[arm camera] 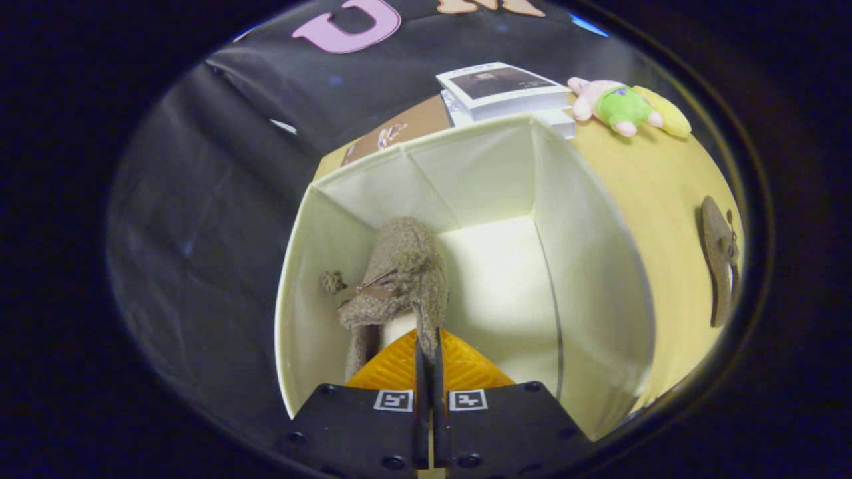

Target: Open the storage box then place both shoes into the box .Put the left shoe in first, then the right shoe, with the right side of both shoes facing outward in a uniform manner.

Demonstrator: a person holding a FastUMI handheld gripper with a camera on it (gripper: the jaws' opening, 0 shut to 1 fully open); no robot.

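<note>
— Fingers (418,352) nearly closed, pinching the rim of the brown fuzzy shoe (399,279), as far as I can see.

— And where's it hanging?

— Inside the open storage box (586,279), against its left wall, just ahead of the tips. Long axis runs away from the gripper, toward the box's far wall.

— The other one?

— Second shoe (719,259) lies on the yellow table (665,179), beyond the box's right wall, near the table's right edge, lengthwise along it.

— So release, I'd guess, then reach right.
</note>
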